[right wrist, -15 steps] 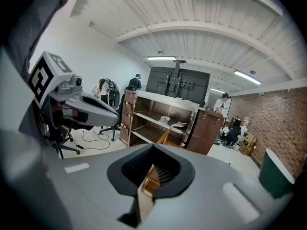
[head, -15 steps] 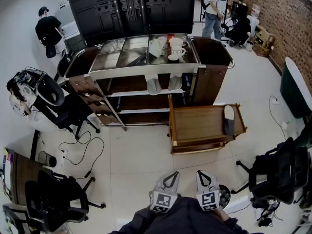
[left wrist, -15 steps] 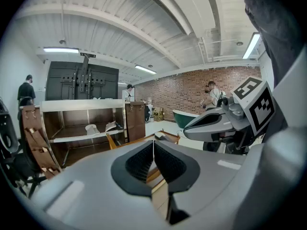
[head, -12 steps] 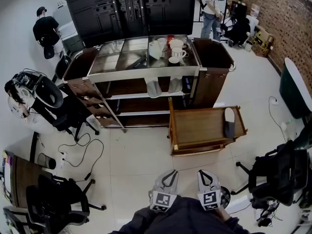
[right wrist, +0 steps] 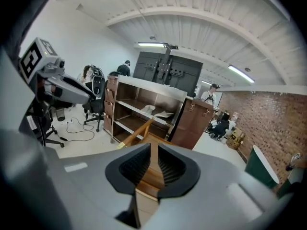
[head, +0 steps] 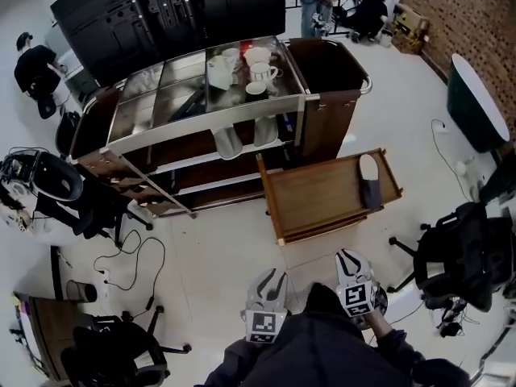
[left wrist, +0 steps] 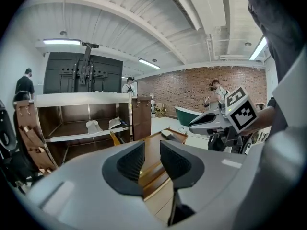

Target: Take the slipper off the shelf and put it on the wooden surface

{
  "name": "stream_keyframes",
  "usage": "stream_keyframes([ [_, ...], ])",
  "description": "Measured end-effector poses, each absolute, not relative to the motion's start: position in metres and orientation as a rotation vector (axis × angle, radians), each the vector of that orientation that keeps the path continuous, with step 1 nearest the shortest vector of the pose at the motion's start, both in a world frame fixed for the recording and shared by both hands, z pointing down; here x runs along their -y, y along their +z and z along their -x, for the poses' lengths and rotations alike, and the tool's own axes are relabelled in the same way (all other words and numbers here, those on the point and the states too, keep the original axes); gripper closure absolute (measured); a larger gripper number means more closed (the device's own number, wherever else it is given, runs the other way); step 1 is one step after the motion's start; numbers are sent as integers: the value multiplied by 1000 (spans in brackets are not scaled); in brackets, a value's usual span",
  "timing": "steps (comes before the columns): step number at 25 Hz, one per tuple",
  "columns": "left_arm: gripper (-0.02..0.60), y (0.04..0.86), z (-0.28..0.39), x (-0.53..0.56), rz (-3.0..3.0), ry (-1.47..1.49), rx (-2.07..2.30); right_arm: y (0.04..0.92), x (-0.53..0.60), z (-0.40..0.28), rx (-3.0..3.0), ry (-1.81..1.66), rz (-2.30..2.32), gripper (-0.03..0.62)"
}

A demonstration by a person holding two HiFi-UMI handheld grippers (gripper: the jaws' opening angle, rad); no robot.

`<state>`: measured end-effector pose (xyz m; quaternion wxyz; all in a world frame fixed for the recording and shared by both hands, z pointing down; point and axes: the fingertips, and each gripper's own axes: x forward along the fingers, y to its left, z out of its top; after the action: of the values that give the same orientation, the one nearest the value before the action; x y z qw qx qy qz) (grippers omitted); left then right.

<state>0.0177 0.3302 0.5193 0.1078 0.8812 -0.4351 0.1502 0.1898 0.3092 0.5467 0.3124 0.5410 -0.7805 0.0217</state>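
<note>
Two pale slippers (head: 228,141) (head: 265,131) lie side by side on the middle shelf of the steel and wood cart (head: 201,115). In front of the cart stands the low wooden surface (head: 318,196), with a third, grey slipper (head: 369,181) lying at its right end. My left gripper (head: 273,276) and right gripper (head: 347,256) hang close to my body, well short of the wooden surface. Both show a narrow gap between the jaws and hold nothing. The left gripper view looks past its jaws (left wrist: 151,150) to the shelf slippers (left wrist: 93,126); the right gripper (right wrist: 153,163) also points at them (right wrist: 147,110).
Cups and a jug (head: 256,69) stand on the cart top. Black office chairs stand at the left (head: 64,185), lower left (head: 113,353) and right (head: 463,252). A cable (head: 129,256) trails over the floor. A dark green tub (head: 476,103) sits far right. People stand at the back.
The head view has swung, so the cart and wooden surface now sit further left and tilted. My right gripper stands higher and further right in the frame; both still hold nothing.
</note>
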Motion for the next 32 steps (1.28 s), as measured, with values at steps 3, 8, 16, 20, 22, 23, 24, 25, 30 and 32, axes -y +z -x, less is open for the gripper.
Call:
stream_keyframes([
  [3, 476, 530, -35, -314, -2573, 470, 1296, 582, -271, -244, 1998, 74, -1428, 536],
  [8, 476, 534, -88, -280, -2529, 528, 1339, 652, -192, -354, 1893, 147, -1406, 499],
  [16, 474, 527, -173, -233, -2482, 602, 1387, 800, -78, -500, 1642, 392, -1331, 459],
  [20, 474, 533, -178, -230, -2397, 657, 1448, 845, -63, -509, 1602, 449, -1260, 455],
  [22, 474, 534, -174, -229, -2356, 665, 1489, 854, -55, -505, 1597, 442, -1234, 530],
  [23, 474, 535, -171, -230, -2339, 666, 1506, 858, -53, -503, 1594, 436, -1216, 565],
  [24, 474, 536, -169, -231, -2326, 666, 1519, 861, -52, -501, 1587, 430, -1199, 584],
  [25, 474, 536, -168, -232, -2317, 663, 1527, 862, -51, -500, 1582, 431, -1185, 586],
  [30, 474, 535, -176, -241, -2346, 627, 1515, 845, -46, -504, 1621, 454, -1217, 589],
  [32, 474, 534, -173, -250, -2359, 613, 1507, 826, -54, -502, 1644, 430, -1262, 589],
])
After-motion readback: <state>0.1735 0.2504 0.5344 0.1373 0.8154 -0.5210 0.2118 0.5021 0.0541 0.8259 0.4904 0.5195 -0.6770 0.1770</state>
